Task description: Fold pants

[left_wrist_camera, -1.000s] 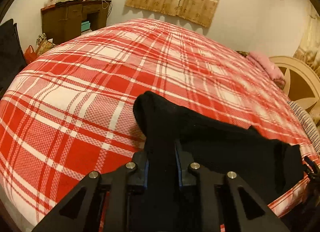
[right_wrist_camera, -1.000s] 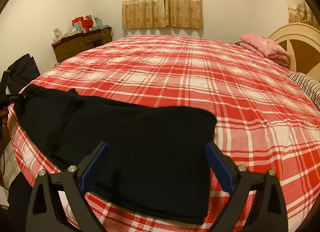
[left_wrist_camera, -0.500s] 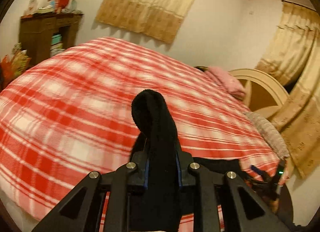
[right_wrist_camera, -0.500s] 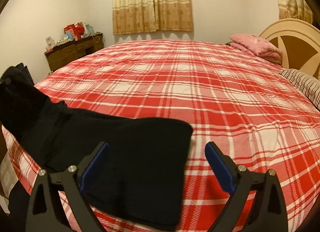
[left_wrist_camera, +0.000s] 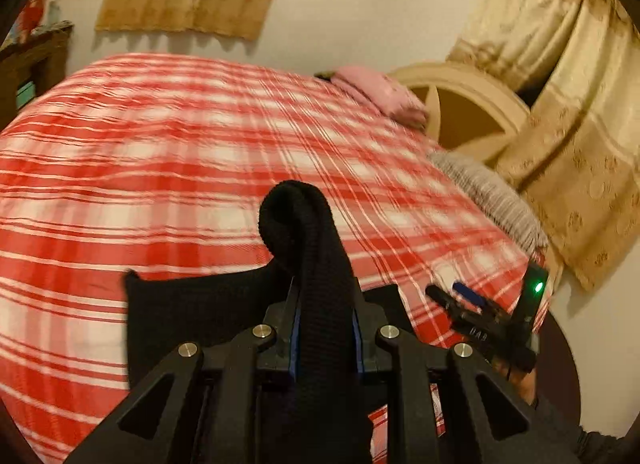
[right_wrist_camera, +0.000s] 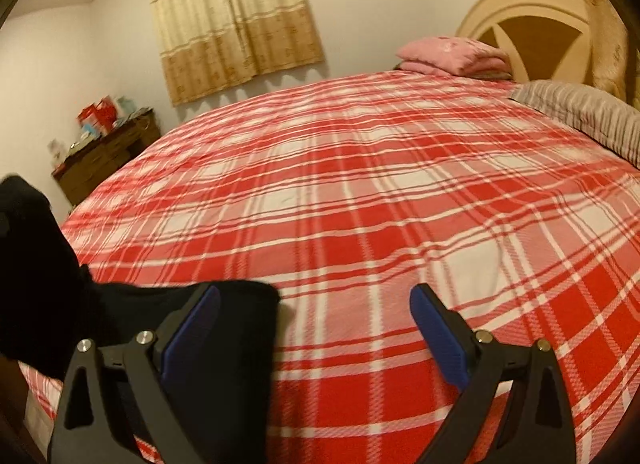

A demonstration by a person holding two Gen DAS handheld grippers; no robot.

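Observation:
Black pants [left_wrist_camera: 192, 316] lie at the near edge of a bed with a red and white plaid cover [left_wrist_camera: 168, 167]. My left gripper [left_wrist_camera: 323, 304] is shut on one end of the pants, and a loop of black cloth [left_wrist_camera: 304, 219] stands up between its fingers. It holds that end raised above the rest of the pants. My right gripper [right_wrist_camera: 316, 304] is open and empty, low over the bed's near edge, with its left finger [right_wrist_camera: 192, 328] over the pants [right_wrist_camera: 224, 344]. The right gripper also shows in the left wrist view [left_wrist_camera: 476, 308], to the right.
A pink folded blanket [right_wrist_camera: 452, 53] and a striped pillow [right_wrist_camera: 580, 111] lie at the head of the bed by a cream headboard [right_wrist_camera: 520, 23]. A dark wooden dresser [right_wrist_camera: 100, 159] with clutter stands by the far wall. Curtains [right_wrist_camera: 236, 19] hang behind.
My left gripper has lifted its end of the pants and swung it to the right over the rest. The right gripper has moved right and stayed open.

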